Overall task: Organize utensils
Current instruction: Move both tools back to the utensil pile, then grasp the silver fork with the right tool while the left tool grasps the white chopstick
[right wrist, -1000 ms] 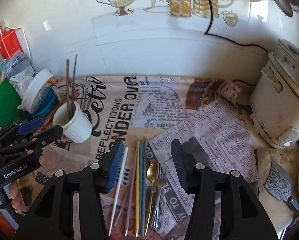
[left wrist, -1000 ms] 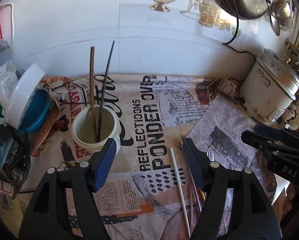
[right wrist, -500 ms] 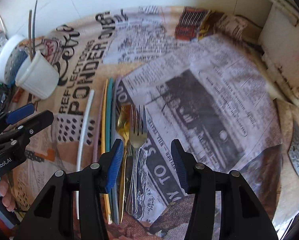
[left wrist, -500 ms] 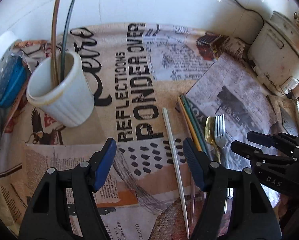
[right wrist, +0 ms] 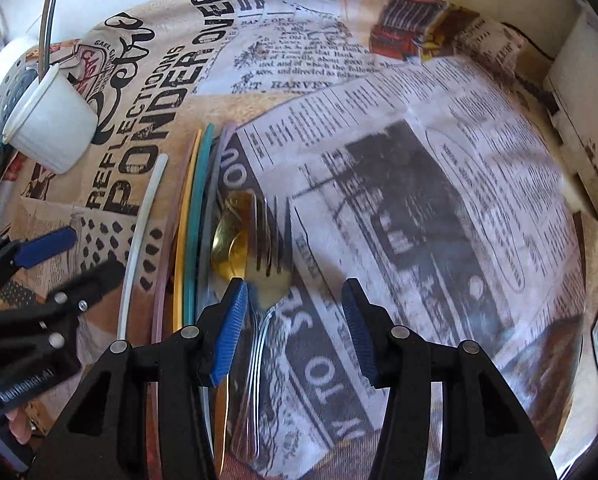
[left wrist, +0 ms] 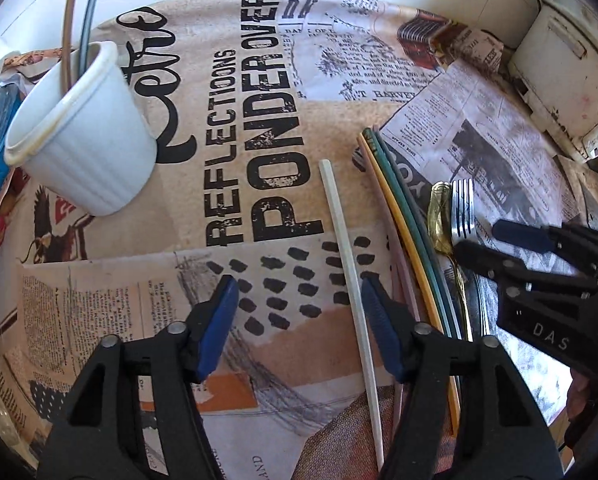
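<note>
Both grippers point steeply down: left gripper [left wrist: 295, 320] jaws closing around the white straw [left wrist: 349, 280], right gripper [right wrist: 293, 320] jaws apart astride the fork [right wrist: 265, 280].

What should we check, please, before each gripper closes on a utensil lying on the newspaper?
1. White chopstick between left gripper pads: ok; jaws closing, no contact yet.
2. Silver fork between right gripper pads: ok, near the left pad.
3. Gold spoon clear of that grip: not ok, it touches the fork.
4. White cup upright, with room: ok.
5. Grippers apart: ok.
</note>
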